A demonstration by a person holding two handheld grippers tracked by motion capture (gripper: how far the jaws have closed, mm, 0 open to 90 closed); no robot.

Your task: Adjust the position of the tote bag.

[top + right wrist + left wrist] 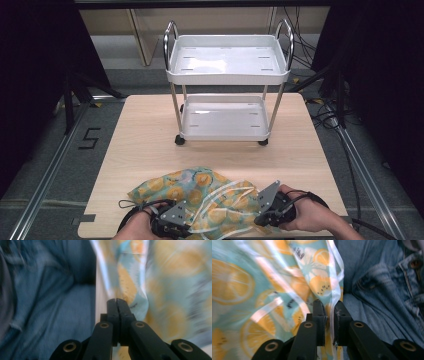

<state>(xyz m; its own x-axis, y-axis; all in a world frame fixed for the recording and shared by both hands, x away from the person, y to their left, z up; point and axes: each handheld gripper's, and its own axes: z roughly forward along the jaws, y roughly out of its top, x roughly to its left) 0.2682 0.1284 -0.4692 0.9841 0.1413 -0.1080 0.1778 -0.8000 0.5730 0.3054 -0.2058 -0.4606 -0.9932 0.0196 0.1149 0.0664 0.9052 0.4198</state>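
A crumpled cloth bag printed with yellow lemon slices on pale teal, with white straps, lies at the front edge of the wooden table. My left gripper is at its near left side. In the left gripper view this gripper is shut on a white-trimmed edge of the bag. My right gripper is at the bag's near right side. In the right gripper view its jaws are pressed together, with the bag's edge seemingly pinched at the tips.
A white two-shelf cart with chrome handles and small black wheels stands on the far half of the table, both shelves bare. Bare wood lies between cart and bag. The person's blue jeans are close behind the table's front edge.
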